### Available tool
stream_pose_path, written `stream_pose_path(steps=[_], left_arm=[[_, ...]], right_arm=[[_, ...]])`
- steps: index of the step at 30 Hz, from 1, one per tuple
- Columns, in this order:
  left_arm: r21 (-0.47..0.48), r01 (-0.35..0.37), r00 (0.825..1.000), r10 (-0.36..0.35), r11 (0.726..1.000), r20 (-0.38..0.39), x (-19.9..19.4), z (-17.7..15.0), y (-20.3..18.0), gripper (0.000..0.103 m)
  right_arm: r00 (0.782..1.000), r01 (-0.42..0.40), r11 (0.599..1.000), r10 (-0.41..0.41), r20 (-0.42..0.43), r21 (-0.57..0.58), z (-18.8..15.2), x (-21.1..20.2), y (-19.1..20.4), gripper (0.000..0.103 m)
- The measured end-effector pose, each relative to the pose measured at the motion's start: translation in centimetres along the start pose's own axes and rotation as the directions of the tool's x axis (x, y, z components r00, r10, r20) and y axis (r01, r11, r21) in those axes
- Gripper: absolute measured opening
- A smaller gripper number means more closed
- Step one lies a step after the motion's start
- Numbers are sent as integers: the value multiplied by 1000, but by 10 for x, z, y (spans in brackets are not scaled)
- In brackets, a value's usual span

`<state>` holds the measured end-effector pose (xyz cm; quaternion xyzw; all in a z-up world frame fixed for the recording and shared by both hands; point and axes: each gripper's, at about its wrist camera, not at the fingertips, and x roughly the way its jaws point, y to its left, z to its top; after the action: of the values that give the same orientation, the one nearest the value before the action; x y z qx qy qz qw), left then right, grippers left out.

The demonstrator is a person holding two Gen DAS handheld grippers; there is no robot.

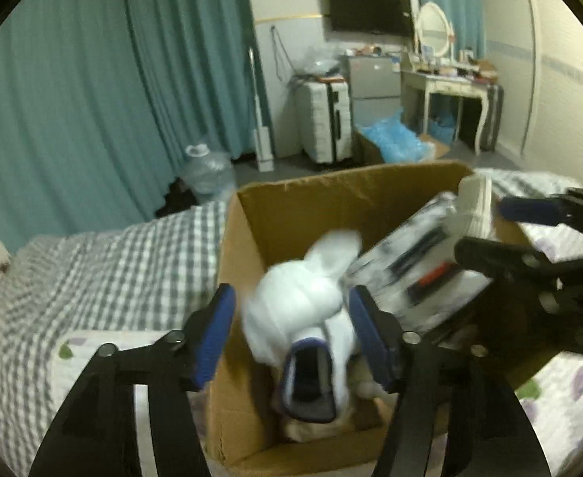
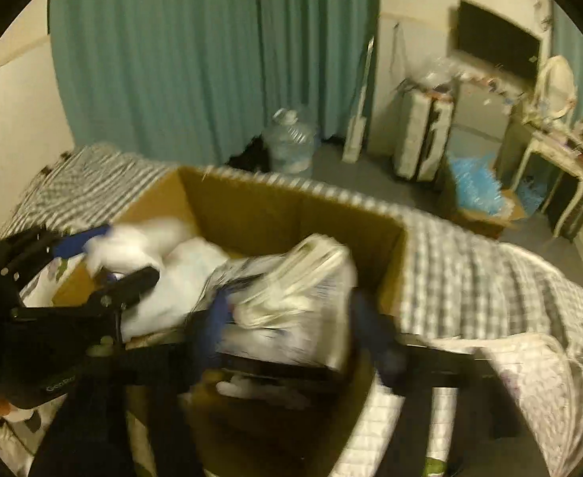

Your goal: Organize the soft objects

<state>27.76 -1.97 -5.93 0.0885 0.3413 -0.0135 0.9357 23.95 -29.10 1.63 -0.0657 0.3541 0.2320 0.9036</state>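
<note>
An open cardboard box [image 1: 311, 202] stands on the bed and also shows in the right wrist view [image 2: 251, 206]. A white plush toy [image 1: 303, 298] lies inside it, between the blue pads of my left gripper [image 1: 291, 338], whose jaws stand wide and clear of it. My right gripper [image 2: 295, 334] holds its jaws open around a plastic-wrapped white bundle [image 2: 291, 298] over the box's right side. That bundle shows in the left wrist view [image 1: 422, 266], with the right gripper [image 1: 486, 230] at it. The left gripper appears in the right wrist view [image 2: 112, 254] by the plush [image 2: 180, 270].
The bed has a grey checked cover [image 1: 104, 274] and a floral sheet [image 1: 550, 397]. Teal curtains [image 1: 92, 79] hang behind. On the floor stand a water jug [image 1: 208, 171], a white suitcase [image 1: 325, 119], a blue-bag box [image 1: 399, 143] and a dressing table [image 1: 446, 87].
</note>
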Motion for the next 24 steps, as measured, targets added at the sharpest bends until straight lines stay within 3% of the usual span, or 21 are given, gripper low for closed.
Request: stream_pose_path(steps=[2,5,10,13,16,19,21,24], left_arm=[[-36,23,1000,-23,999,-6,-5,3,4,74],[-78,27,1000,-26,997,9,-25,11,10,74],[-72,9,996,-2,997,93,-91,29,12,75],[-68,2,984,10,998,177,-144,46,13,86],[-64,-11,958,29,998,285,-211,56,16,91],[-65,-12,915,37,998,402,-279,61,20,92],[-75,-29,886,61,997,459,-323,61,23,93],[-104,-52,834,101,993,542,-379,50,24,100]], right_arm=[[1000,15,1000,-15,26,26,4,-17,-3,77],[997,44,997,-48,60,64,12,-52,-10,77],[986,89,991,-102,129,96,28,-133,-9,78],[972,115,989,-132,197,93,38,-194,6,82],[950,133,988,-150,275,82,47,-259,25,91],[921,149,986,-168,352,81,49,-322,45,102],[891,159,984,-179,417,81,43,-360,61,102],[871,157,984,-176,458,81,37,-396,77,102]])
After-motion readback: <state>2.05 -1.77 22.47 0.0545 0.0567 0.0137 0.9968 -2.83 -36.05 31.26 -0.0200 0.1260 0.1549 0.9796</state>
